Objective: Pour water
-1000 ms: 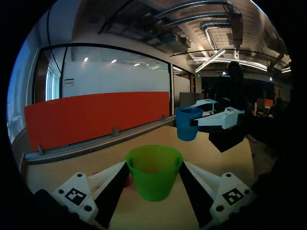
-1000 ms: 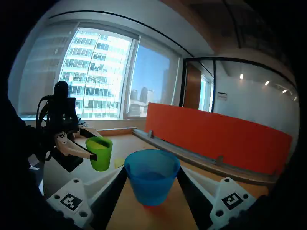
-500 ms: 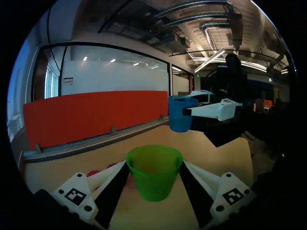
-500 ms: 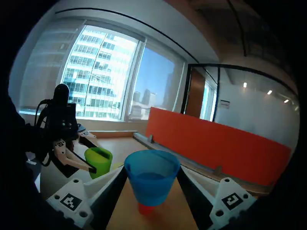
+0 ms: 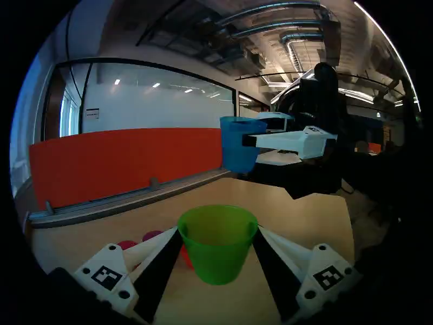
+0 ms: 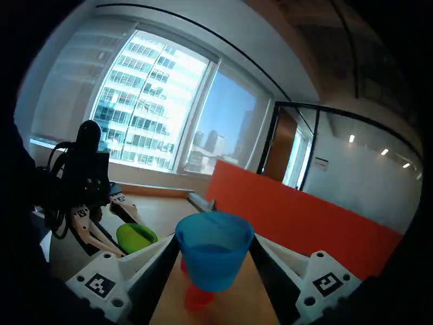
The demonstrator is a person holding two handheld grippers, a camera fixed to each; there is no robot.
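In the left gripper view a green cup is held upright, my left gripper shut on it just above the wooden table. Farther off and higher, the right gripper's fingers hold a blue cup. In the right gripper view the blue cup holds water and sits upright with my right gripper shut on it. Below and to its left sits the green cup in the other gripper's fingers.
An orange partition with a grey rail runs along the table's far edge. Small red and pink pieces lie on the table behind the green cup; a red cup stands under the blue one. Large windows fill the wall.
My right gripper has lifted the blue cup higher and moved it closer toward the green cup. The green cup stays level in the left gripper and sits lower in the right gripper view.
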